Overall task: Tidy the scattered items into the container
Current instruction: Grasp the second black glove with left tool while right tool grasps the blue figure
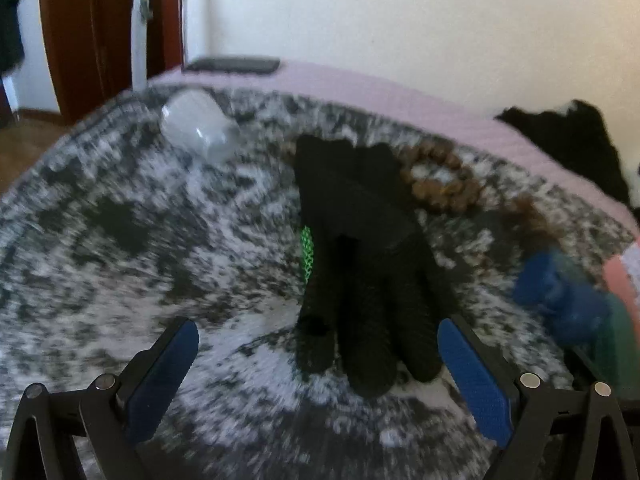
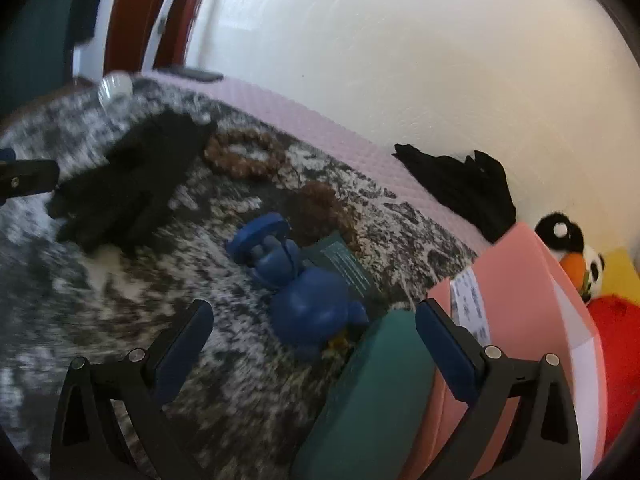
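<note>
Both the left gripper [image 1: 318,354] and right gripper [image 2: 314,330] are hanging wide open, empty. Black knitted gloves [image 1: 356,248], brown bead bracelet [image 1: 440,180] and blue plastic toy [image 2: 296,284] are lying mid-frame on the mottled bedspread [image 1: 120,240]; the pink box container [image 2: 520,280], lower right, is seemingly awaiting everything.

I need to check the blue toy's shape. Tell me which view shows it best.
The right wrist view: the blue toy lies whole and central ahead of the open claw. The left wrist view shows only a blurred patch at its right edge.

black glove [image 1: 360,248] | blue toy [image 2: 296,280] | pink container [image 2: 528,280] | grey-mottled blanket [image 1: 140,220]
</note>
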A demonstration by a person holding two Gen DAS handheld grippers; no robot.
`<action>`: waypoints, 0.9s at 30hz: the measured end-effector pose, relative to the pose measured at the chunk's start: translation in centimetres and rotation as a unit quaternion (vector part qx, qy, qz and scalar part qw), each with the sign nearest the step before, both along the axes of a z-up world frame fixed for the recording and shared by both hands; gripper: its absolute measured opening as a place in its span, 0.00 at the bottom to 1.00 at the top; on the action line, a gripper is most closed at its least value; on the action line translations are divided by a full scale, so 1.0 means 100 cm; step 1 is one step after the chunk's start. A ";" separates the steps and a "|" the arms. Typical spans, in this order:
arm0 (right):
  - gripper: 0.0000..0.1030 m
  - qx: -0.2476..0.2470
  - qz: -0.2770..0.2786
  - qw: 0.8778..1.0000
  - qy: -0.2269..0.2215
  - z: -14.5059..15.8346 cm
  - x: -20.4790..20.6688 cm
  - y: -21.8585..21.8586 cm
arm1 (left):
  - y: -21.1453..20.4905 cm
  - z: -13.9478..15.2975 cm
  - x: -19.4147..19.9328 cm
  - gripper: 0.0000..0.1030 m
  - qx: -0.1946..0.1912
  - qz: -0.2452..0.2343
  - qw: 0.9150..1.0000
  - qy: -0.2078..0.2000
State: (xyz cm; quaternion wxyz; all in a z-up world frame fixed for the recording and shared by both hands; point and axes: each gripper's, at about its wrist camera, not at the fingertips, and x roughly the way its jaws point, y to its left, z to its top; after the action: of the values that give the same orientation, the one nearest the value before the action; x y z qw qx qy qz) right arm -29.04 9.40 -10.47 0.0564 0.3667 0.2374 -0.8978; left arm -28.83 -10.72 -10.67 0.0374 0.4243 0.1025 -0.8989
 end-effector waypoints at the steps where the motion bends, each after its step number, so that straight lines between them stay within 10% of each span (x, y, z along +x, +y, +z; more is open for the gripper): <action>1: 1.00 0.009 0.003 1.000 -0.004 -0.007 -0.006 -0.002 | 0.001 -0.007 -0.006 0.96 0.008 0.003 1.000 -0.006; 12: 0.91 -0.001 -0.002 0.999 -0.050 -0.043 -0.053 -0.010 | 0.022 -0.045 -0.062 0.97 -0.023 0.007 1.000 -0.007; 13: 0.74 -0.005 -0.002 0.999 -0.049 -0.041 -0.054 -0.007 | 0.023 -0.045 -0.063 0.89 -0.026 0.002 1.000 -0.004; 15: 0.60 -0.012 -0.004 0.999 -0.046 -0.039 -0.054 0.000 | 0.027 -0.038 -0.063 0.08 -0.039 -0.013 0.999 -0.002; 23: 0.52 -0.101 0.009 0.992 -0.075 -0.016 -0.022 0.012 | 0.022 0.004 -0.012 0.08 -0.031 -0.003 0.999 0.028; 26: 0.30 -0.109 0.019 0.991 -0.069 -0.002 0.005 0.004 | 0.019 0.030 0.017 0.08 -0.043 0.002 0.998 0.044; 27: 0.07 -0.120 0.026 0.991 -0.063 0.006 0.017 0.001 | 0.018 0.039 0.026 0.08 -0.047 0.003 0.998 0.049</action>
State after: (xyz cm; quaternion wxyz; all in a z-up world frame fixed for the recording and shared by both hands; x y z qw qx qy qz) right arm -27.37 9.46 -9.87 0.1379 0.4066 0.1338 -0.8932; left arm -26.23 -8.96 -6.76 0.0547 0.3769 0.0634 -0.9224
